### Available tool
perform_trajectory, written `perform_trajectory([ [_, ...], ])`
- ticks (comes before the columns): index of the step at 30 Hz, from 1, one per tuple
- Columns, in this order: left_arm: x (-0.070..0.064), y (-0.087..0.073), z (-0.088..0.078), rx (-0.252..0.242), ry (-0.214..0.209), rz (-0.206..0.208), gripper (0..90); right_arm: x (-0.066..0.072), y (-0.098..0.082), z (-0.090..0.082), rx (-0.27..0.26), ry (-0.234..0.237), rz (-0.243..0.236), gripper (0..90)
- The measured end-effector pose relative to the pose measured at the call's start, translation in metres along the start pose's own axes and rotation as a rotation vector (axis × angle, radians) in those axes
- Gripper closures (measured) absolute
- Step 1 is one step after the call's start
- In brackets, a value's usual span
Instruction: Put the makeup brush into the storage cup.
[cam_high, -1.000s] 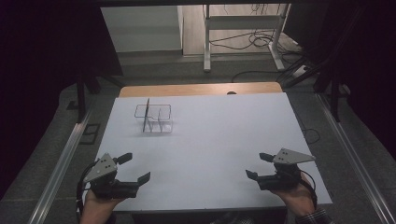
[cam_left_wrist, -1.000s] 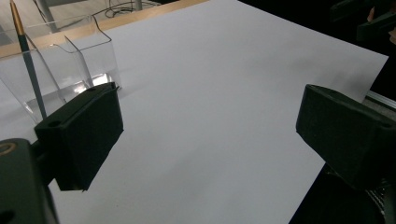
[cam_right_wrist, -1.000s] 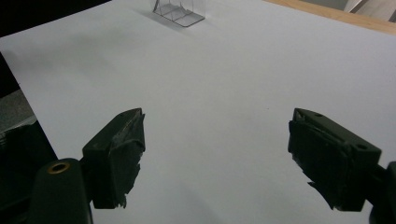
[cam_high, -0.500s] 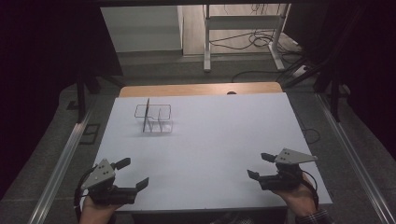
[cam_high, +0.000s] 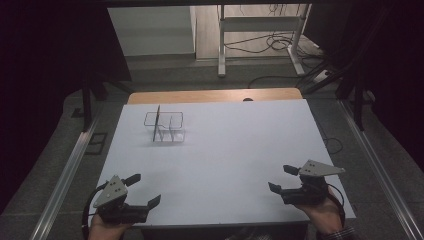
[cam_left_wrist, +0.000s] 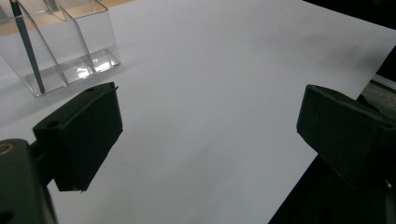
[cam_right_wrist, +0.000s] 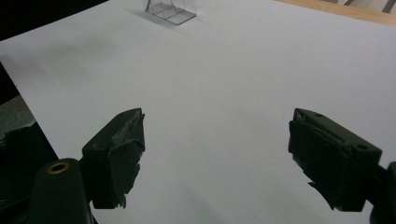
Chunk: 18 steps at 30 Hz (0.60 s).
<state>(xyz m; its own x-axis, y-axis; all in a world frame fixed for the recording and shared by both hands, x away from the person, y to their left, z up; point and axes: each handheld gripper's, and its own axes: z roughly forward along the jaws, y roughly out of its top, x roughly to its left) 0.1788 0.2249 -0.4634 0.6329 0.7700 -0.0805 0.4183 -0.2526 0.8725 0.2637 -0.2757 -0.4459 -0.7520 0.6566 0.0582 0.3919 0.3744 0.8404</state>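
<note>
A clear plastic organiser (cam_high: 165, 128) with several compartments stands on the white tabletop (cam_high: 230, 150) at the far left. A thin dark pencil (cam_high: 157, 122) leans upright in it. My left gripper (cam_high: 144, 189) hovers at the table's near left corner, open with nothing between its jaws. In the left gripper view the gripper (cam_left_wrist: 210, 133) faces the organiser (cam_left_wrist: 70, 49) and pencil (cam_left_wrist: 28, 51) from well short of them. My right gripper (cam_high: 281, 178) is at the near right, open and holding nothing. In the right gripper view the gripper (cam_right_wrist: 217, 156) looks across bare white surface toward the organiser (cam_right_wrist: 170, 11).
A wooden strip (cam_high: 215, 95) edges the table's far side. Beyond it are a metal stand (cam_high: 260, 35) and loose cables (cam_high: 275, 45) on the floor. Metal rails (cam_high: 65, 175) run along both sides of the table.
My left gripper has drifted slightly toward the near edge of the table. The right gripper and the organiser have stayed put.
</note>
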Motion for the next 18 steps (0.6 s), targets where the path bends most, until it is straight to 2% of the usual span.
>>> perform_trajectory([
  [11,-0.001,-0.008,0.011,0.033,-0.006,0.004,7.1,-0.002,-0.004,-0.006,0.002,-0.015,0.02,19.3],
  [18,0.001,-0.013,0.014,0.051,0.002,-0.01,7.2,-0.005,-0.008,-0.009,0.002,-0.022,0.031,19.1],
])
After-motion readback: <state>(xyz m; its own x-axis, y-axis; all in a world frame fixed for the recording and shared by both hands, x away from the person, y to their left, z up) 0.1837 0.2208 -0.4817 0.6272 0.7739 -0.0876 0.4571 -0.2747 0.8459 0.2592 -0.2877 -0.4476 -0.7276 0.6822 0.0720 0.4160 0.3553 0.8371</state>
